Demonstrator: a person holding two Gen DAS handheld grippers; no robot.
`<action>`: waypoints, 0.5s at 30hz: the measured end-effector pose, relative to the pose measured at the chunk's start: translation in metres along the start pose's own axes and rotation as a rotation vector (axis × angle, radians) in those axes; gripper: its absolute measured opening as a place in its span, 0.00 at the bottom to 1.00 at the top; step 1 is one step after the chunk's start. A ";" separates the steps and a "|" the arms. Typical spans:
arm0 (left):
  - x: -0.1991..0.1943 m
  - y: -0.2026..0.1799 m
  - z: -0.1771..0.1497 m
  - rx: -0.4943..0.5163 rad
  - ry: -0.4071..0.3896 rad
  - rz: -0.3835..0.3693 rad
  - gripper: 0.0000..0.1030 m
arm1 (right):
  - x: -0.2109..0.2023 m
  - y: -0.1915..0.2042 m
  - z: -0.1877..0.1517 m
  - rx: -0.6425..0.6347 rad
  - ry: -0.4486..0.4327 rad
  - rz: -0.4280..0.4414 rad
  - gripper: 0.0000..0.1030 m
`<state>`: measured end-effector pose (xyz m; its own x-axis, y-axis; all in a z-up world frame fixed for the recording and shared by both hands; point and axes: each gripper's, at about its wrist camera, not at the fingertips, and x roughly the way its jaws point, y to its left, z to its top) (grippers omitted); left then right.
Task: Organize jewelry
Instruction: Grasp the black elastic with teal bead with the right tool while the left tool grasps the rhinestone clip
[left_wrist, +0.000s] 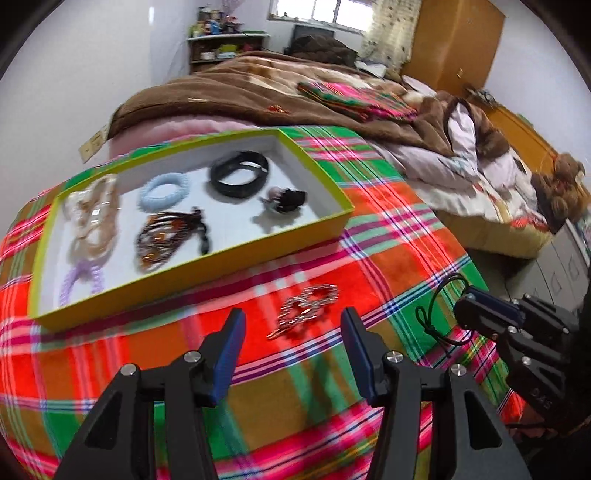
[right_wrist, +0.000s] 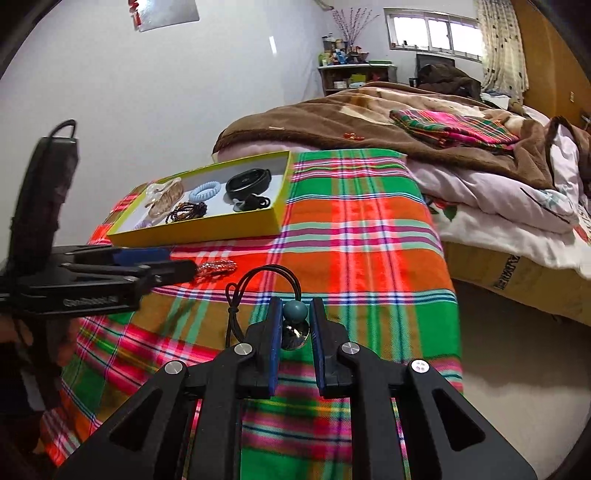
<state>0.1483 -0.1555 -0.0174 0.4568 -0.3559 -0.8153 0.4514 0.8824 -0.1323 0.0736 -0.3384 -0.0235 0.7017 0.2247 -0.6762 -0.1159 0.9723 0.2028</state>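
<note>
Teal bead tie (right_wrist: 294, 312) sits between the narrowed right gripper (right_wrist: 294, 314); left gripper (left_wrist: 291, 325) gapes wide above the silver bracelet (left_wrist: 306, 308).

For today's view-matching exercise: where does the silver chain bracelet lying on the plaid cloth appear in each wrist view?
Left wrist view: the silver chain bracelet lies low centre, just ahead of the open left tool.
Right wrist view: it sits left of centre, partly hidden behind the left tool's tip.
Shared landmark: the yellow-rimmed tray, just beyond the bracelet in both.
</note>
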 end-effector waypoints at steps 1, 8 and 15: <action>0.002 -0.002 0.000 0.006 0.003 0.004 0.54 | -0.001 -0.002 0.000 0.005 -0.002 0.001 0.15; 0.018 -0.012 0.004 0.052 0.027 0.009 0.54 | -0.003 -0.007 -0.001 0.011 -0.009 0.015 0.15; 0.026 -0.018 0.007 0.098 0.029 0.052 0.54 | -0.001 -0.010 -0.001 0.015 -0.009 0.023 0.15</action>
<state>0.1570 -0.1824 -0.0321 0.4597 -0.3000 -0.8358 0.5013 0.8646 -0.0347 0.0732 -0.3480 -0.0250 0.7049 0.2467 -0.6650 -0.1219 0.9657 0.2291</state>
